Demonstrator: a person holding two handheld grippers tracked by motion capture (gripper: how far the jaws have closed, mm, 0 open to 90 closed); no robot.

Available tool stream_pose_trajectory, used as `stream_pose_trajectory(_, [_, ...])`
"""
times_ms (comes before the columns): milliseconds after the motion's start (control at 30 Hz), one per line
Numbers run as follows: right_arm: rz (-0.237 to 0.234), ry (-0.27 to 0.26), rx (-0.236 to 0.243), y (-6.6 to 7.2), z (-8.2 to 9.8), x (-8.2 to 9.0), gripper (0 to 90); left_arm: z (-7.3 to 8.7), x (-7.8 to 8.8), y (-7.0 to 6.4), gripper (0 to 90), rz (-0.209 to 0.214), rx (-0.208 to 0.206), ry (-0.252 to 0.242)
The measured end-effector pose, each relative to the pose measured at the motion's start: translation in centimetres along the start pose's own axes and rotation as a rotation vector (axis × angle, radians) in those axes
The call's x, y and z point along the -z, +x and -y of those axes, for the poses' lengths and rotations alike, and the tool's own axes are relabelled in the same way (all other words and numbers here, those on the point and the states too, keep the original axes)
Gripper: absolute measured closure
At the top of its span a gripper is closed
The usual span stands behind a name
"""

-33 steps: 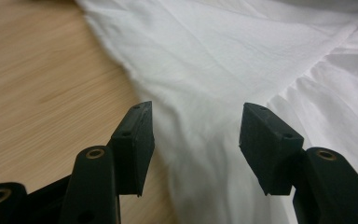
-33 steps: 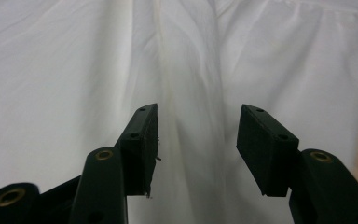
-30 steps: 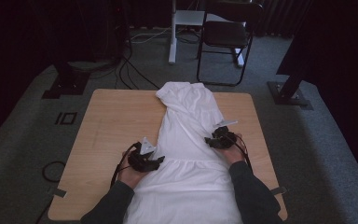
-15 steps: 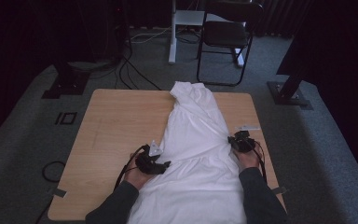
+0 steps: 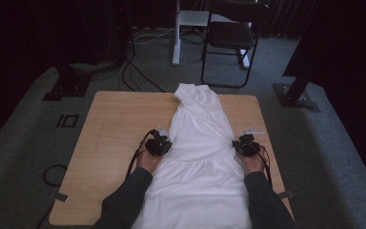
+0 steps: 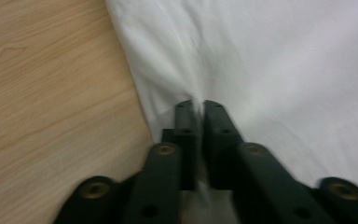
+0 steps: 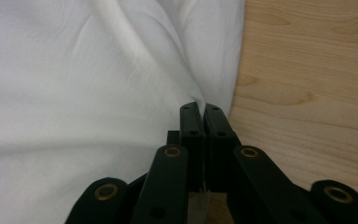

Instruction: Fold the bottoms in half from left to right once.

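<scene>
A white dress (image 5: 198, 143) lies lengthwise on the wooden table (image 5: 114, 124), its top end toward the far edge. My left gripper (image 5: 161, 141) sits at the dress's left edge near the waist seam; its jaws have just been closing and now pinch a fold of the white cloth (image 6: 200, 70), shut on it (image 6: 198, 106). My right gripper (image 5: 243, 144) is at the dress's right edge, shut on a fold of the cloth (image 7: 121, 70), with its fingertips together (image 7: 201, 108). Both forearms in dark sleeves come in from the near edge.
A black folding chair (image 5: 233, 38) and a white stand (image 5: 177, 33) are on the carpet beyond the table. Black cables (image 5: 133, 71) run on the floor at the back left. A dark stand base (image 5: 295, 95) sits at the right.
Both hands slid outward with the cloth, the right first, then the left toward the dress's left edge. The dress now lies wider and flatter at the waist.
</scene>
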State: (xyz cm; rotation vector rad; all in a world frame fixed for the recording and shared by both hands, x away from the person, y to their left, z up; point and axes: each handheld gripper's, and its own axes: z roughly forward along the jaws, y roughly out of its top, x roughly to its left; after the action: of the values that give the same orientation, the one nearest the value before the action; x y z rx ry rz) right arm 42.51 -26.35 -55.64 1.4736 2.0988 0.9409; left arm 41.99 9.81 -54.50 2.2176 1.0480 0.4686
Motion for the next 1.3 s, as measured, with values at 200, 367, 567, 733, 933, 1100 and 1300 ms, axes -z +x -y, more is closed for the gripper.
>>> stream_pose_trajectory(200, [-0.034,0.010,0.037,1.6,1.7,1.6,87.7,3.1,2.5,-0.5,88.5,0.022,0.025,-0.021])
stream_pose_trajectory(367, [-0.099,0.021,0.068,3.8,4.7,4.4,87.5,7.6,6.1,-2.2,88.5,0.059,0.042,-0.049])
stream_pose_trajectory(567, [-0.188,0.064,0.088,6.2,8.0,7.8,86.3,10.0,8.6,-3.8,87.8,0.065,0.006,-0.026])
stream_pose_trajectory(733, [-0.129,0.043,0.098,6.0,6.9,8.3,55.1,8.9,9.1,-3.1,69.8,0.034,0.009,-0.090])
stream_pose_trajectory(933, [-0.197,-0.080,0.249,8.0,0.9,6.9,60.0,6.8,7.1,-3.2,69.6,0.052,-0.069,-0.087])
stream_pose_trajectory(1100, [-0.236,-0.022,0.366,11.3,-2.4,2.1,53.0,7.3,5.8,-3.8,70.3,0.069,-0.077,-0.064])
stream_pose_trajectory(1300, [-0.064,0.023,0.355,10.2,-3.9,-0.6,82.4,7.8,6.1,-3.5,70.3,0.084,-0.059,-0.064])
